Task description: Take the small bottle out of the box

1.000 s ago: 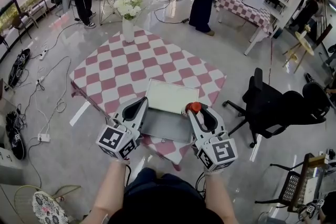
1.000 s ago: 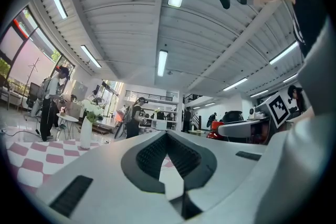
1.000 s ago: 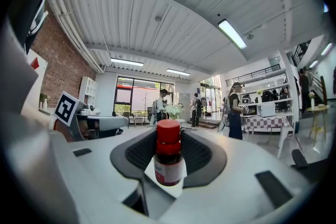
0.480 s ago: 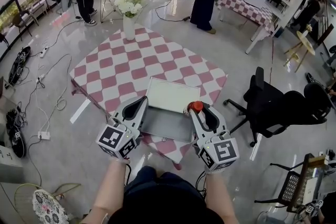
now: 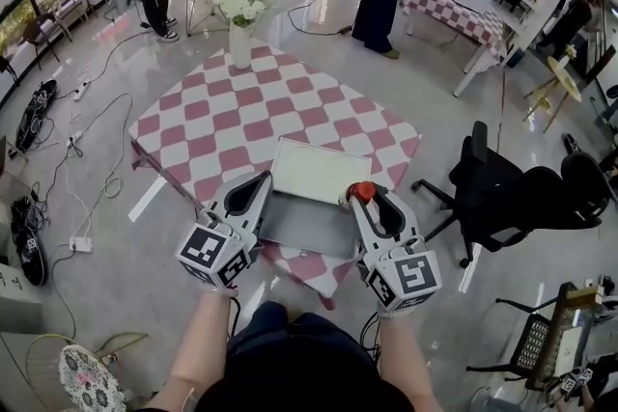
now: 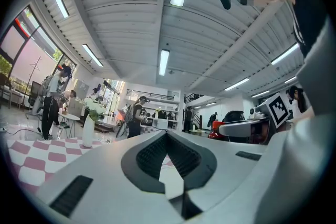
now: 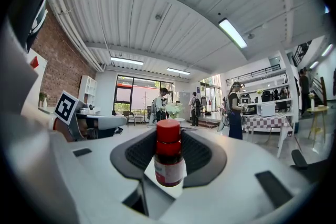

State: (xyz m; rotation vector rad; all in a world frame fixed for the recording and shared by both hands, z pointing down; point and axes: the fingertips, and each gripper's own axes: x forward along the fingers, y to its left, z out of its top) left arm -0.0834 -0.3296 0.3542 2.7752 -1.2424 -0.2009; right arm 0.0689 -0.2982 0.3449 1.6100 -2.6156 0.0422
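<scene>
Two hand-held grey two-jaw grippers are showing.

- The right gripper (image 7: 169, 150) is standing wide and clamping one small dark bottle with a red cap and a pale label (image 7: 169, 162). The bottle is sitting upright between the pads.
- In the head view, the bottle is appearing at the right rim of the one open grey box with a white lid (image 5: 299, 227).
- The left gripper (image 6: 167, 150) is holding nothing, and its jaw tips are meeting.

The box is resting near the front edge of one table with a pink-and-white chequered cloth (image 5: 241, 116). One white vase of white flowers (image 5: 239, 41) is standing at the far corner.

One black office chair (image 5: 494, 190) is standing to the right on a glossy grey floor (image 5: 116, 140). A second chequered table (image 5: 454, 13) is standing well behind. At least three people are standing in the background.
</scene>
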